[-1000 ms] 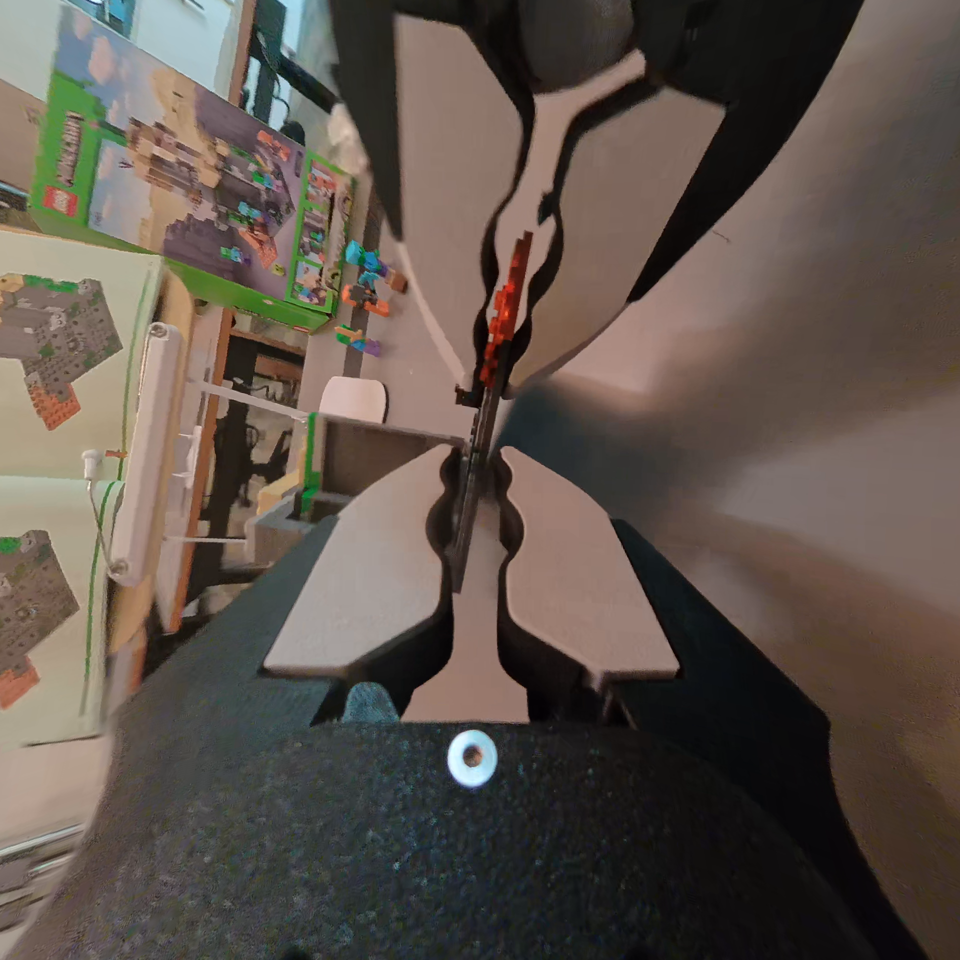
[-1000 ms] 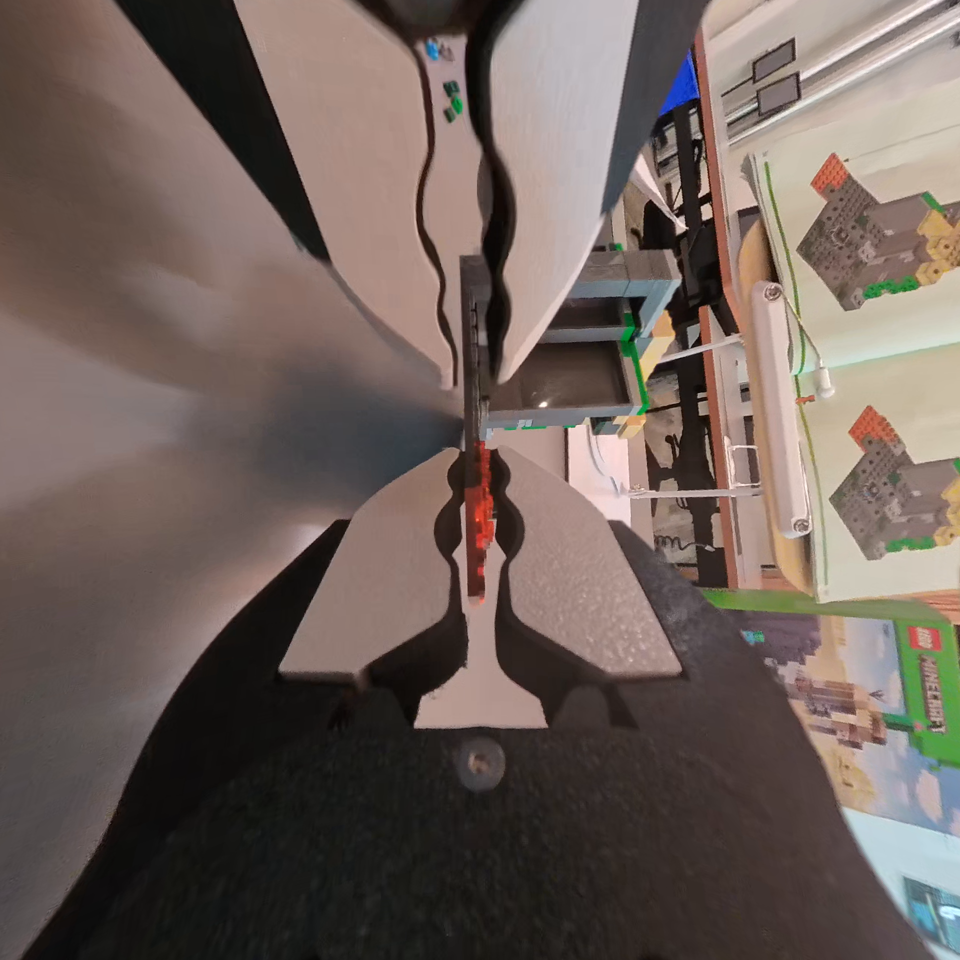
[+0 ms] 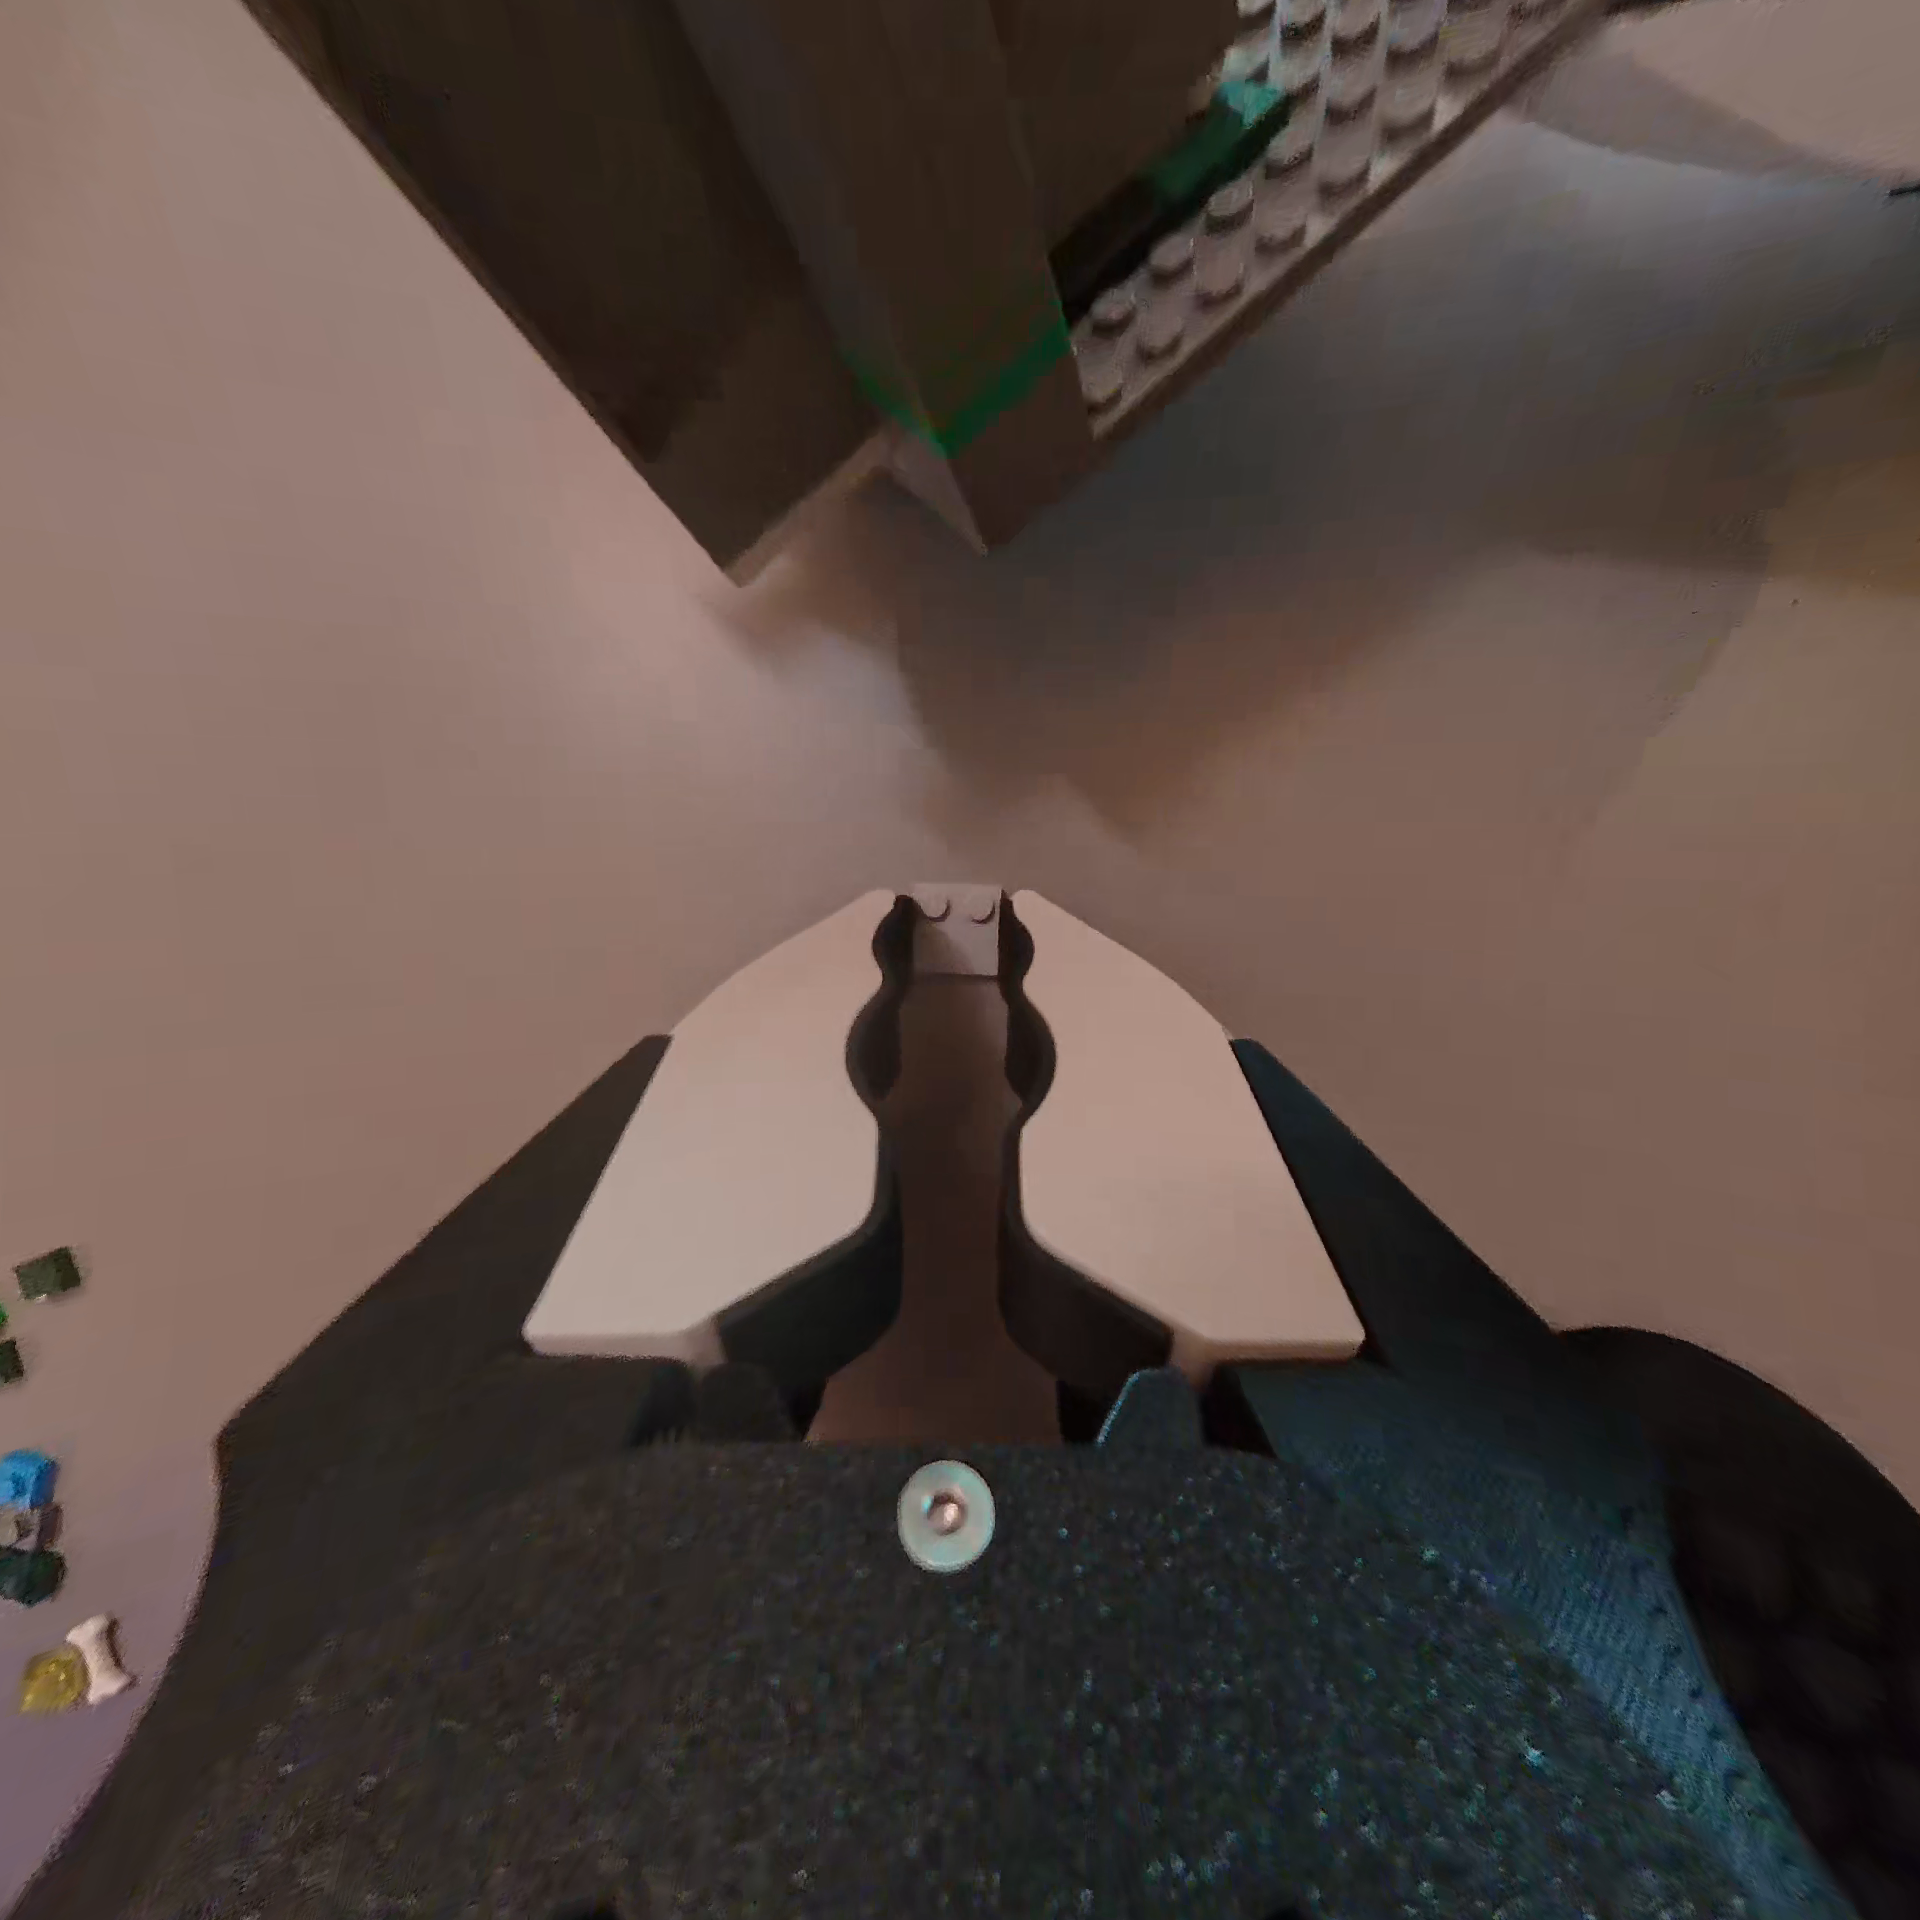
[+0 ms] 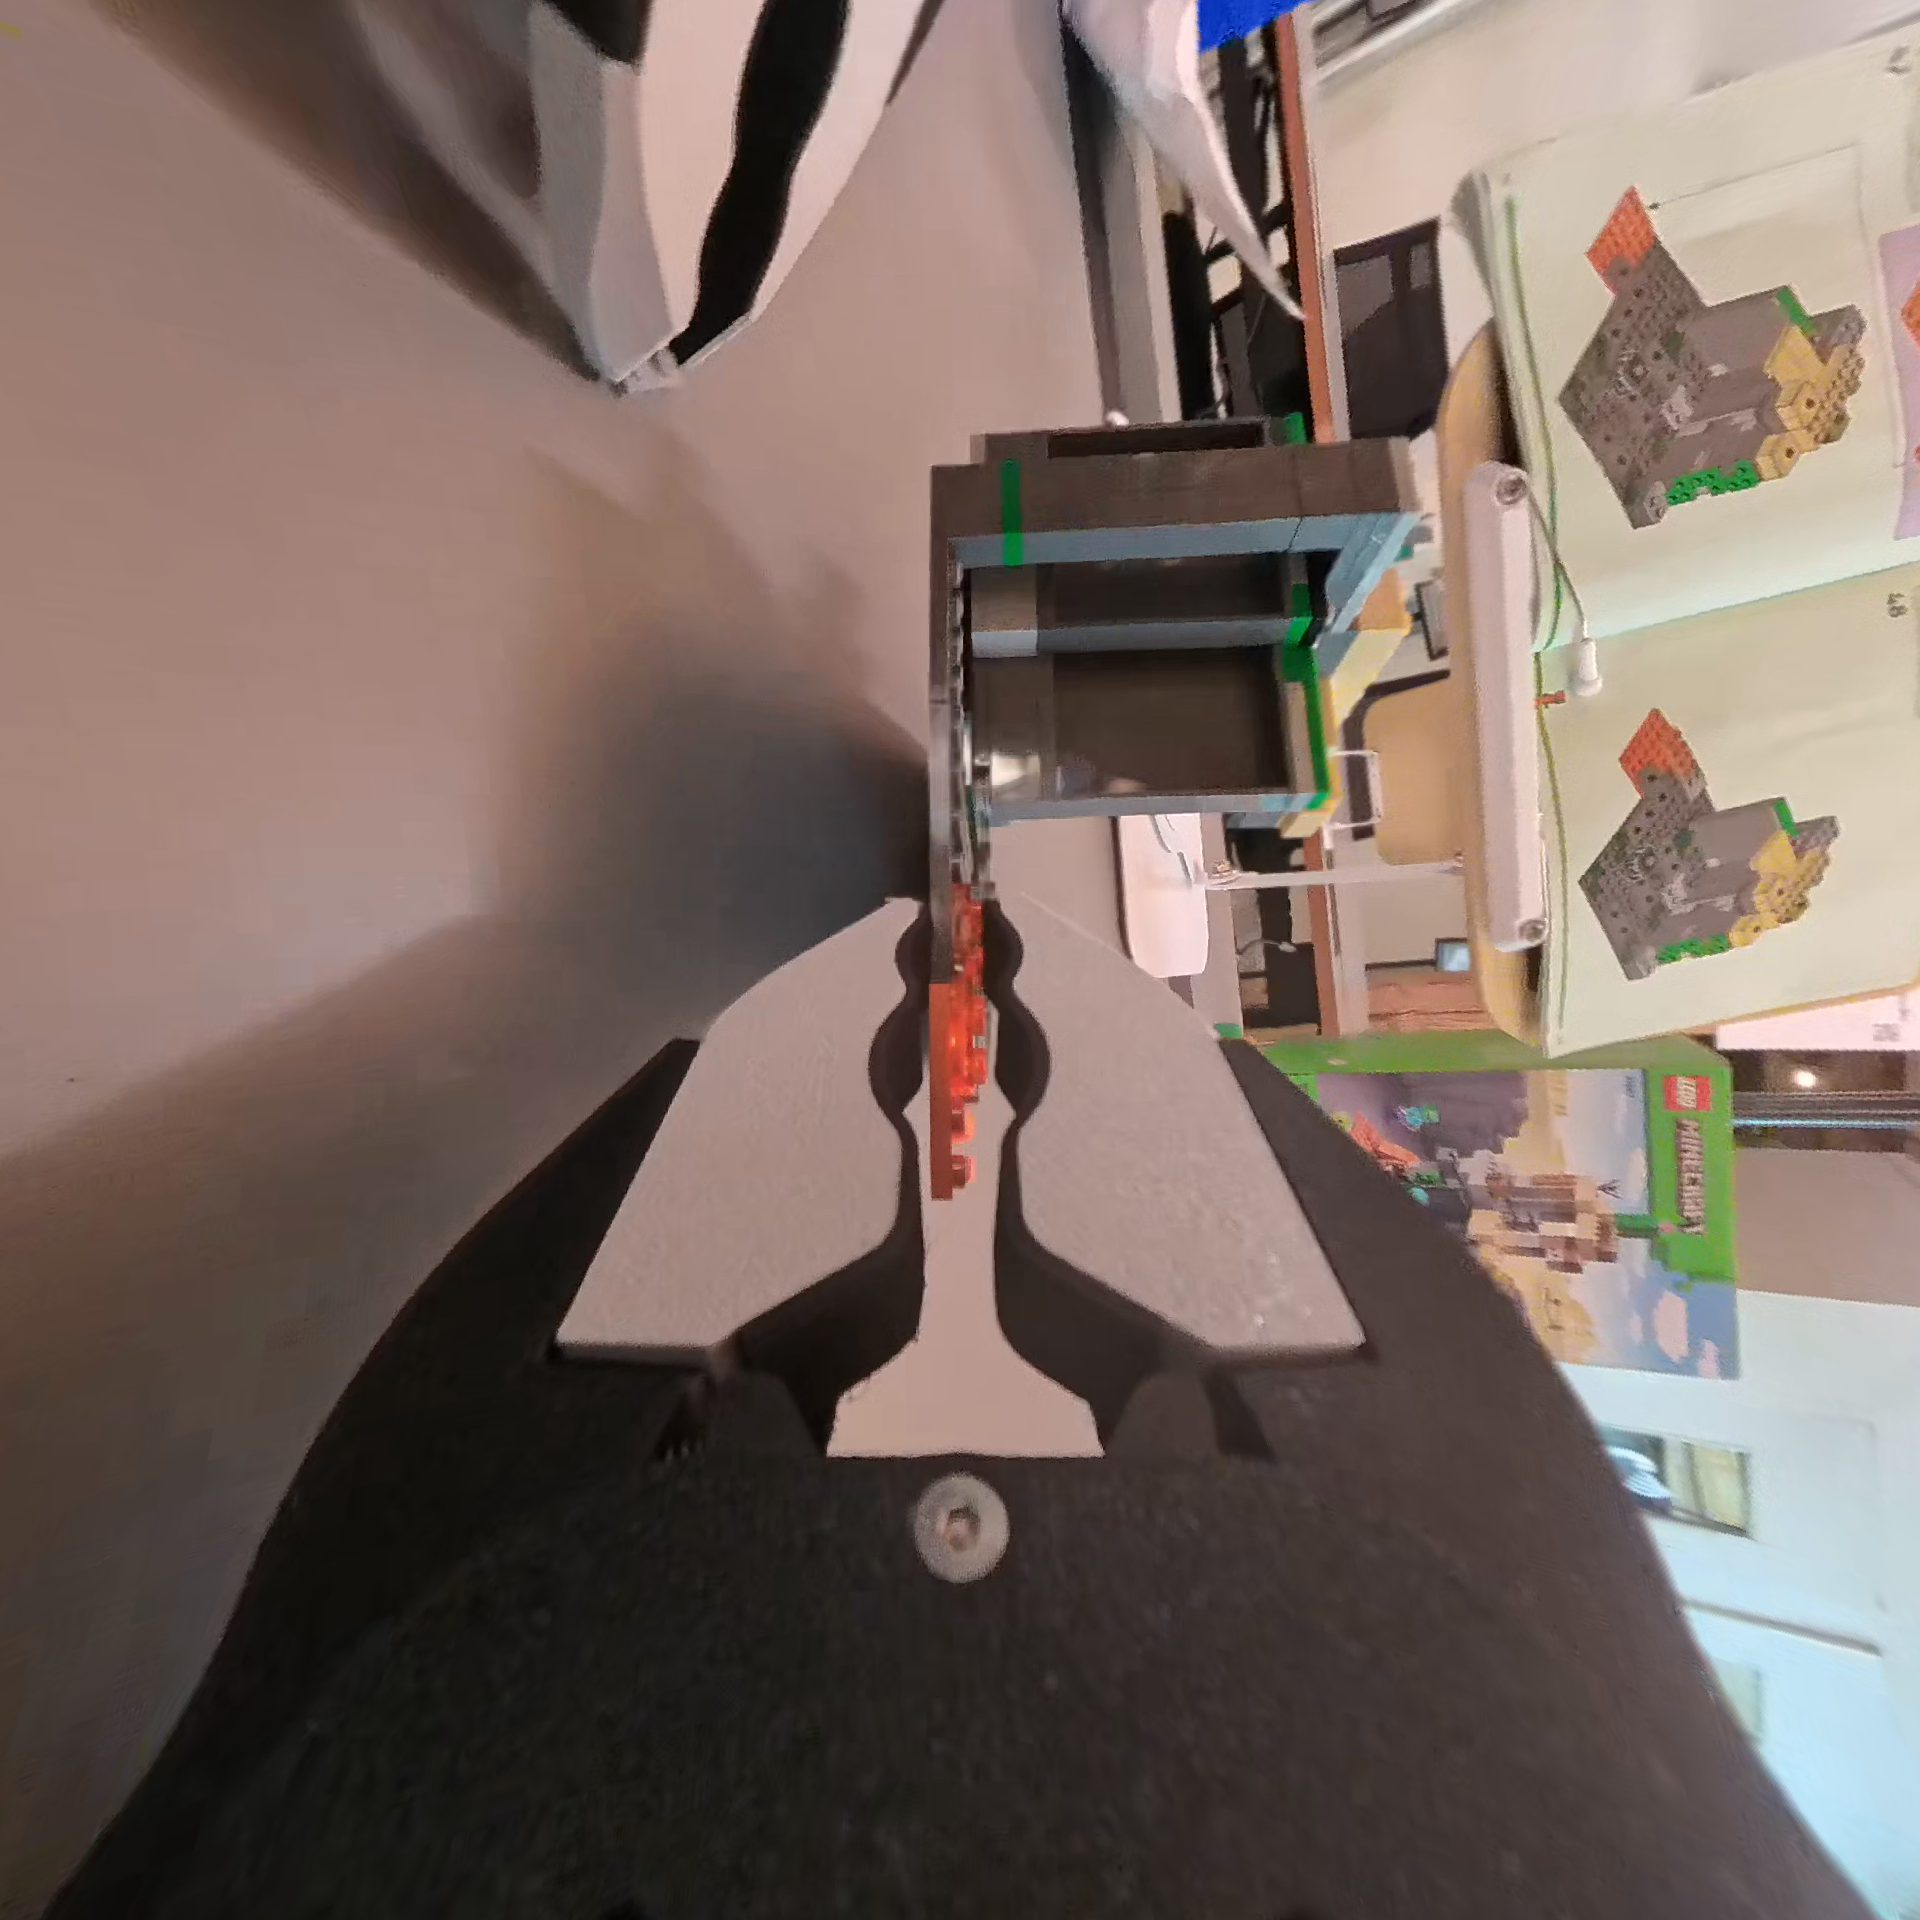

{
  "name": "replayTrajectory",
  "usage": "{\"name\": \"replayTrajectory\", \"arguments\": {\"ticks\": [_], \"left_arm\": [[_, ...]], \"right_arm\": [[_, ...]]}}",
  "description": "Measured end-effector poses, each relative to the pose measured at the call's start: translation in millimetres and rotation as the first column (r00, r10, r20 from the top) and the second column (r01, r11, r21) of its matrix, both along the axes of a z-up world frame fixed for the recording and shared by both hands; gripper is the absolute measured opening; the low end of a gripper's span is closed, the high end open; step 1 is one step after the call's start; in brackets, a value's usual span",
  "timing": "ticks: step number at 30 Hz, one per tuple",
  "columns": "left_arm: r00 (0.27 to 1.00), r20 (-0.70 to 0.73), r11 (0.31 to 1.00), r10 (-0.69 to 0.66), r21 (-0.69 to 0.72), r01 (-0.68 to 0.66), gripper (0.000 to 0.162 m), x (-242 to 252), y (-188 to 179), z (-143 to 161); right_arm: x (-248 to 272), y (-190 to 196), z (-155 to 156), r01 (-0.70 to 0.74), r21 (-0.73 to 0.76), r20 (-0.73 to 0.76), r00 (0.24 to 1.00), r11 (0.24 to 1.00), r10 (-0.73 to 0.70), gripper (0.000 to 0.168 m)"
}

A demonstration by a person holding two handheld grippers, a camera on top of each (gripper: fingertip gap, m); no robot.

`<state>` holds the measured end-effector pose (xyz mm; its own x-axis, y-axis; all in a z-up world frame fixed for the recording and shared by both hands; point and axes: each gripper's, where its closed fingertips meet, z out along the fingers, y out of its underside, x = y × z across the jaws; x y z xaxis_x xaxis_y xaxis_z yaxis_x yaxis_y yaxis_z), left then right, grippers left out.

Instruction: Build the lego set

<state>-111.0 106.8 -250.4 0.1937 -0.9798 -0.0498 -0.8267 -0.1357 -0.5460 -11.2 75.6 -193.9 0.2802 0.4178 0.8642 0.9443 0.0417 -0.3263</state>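
Observation:
My left gripper [image 3: 956, 914] is shut on a small grey two-stud brick [image 3: 956, 940] at its fingertips, over the bare table. The grey-walled Lego build [image 3: 914, 260], with a green stripe and a studded grey plate, hangs blurred just ahead of it. My right gripper [image 4: 961, 914] is shut on the orange plate [image 4: 951, 1081] at the edge of the build [image 4: 1143, 675] and holds it turned on its side. The left gripper [image 4: 644, 353] also shows blurred at the top of the right wrist view, apart from the build.
Several loose small pieces [image 3: 36, 1496] lie at the left edge of the table. An open instruction booklet [image 4: 1714, 520] on a stand and the green Lego box [image 4: 1558, 1195] stand behind the build. A white chair [image 4: 1164, 894] is beyond the table edge.
My left gripper has let go of the build's dark plate, drawn away and turned toward the table, and now holds a small grey brick. My right gripper still grips the orange plate.

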Motion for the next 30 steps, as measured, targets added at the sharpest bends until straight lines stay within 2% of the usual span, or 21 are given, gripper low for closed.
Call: {"name": "replayTrajectory", "arguments": {"ticks": [10, 18, 26, 30], "left_arm": [[0.993, 0.116, 1.0, 0.027, 0.004, -0.027, 0.015, -9.7, -14.2, 23.8], [0.99, 0.138, 1.0, 0.0, 0.019, -0.003, 0.015, -6.9, -23.4, 24.9], [0.983, 0.185, 0.999, -0.017, 0.033, 0.011, 0.015, 3.0, -23.3, 29.9], [0.979, 0.205, 0.999, -0.018, 0.038, 0.011, 0.015, 8.2, -20.9, 30.2]], "right_arm": [[-25.2, 8.2, -37.1, 0.024, -0.076, 0.135, 0.991, 0.997, -0.013, 0.014], [-30.1, 6.2, -40.8, -0.005, -0.123, 0.118, 0.993, 0.992, 0.019, 0.016], [-40.8, -4.6, -44.8, -0.159, -0.203, 0.03, 0.985, 0.966, 0.169, 0.019], [-42.8, -8.2, -44.9, -0.195, -0.257, -0.022, 0.98, 0.947, 0.196, 0.022]]}}
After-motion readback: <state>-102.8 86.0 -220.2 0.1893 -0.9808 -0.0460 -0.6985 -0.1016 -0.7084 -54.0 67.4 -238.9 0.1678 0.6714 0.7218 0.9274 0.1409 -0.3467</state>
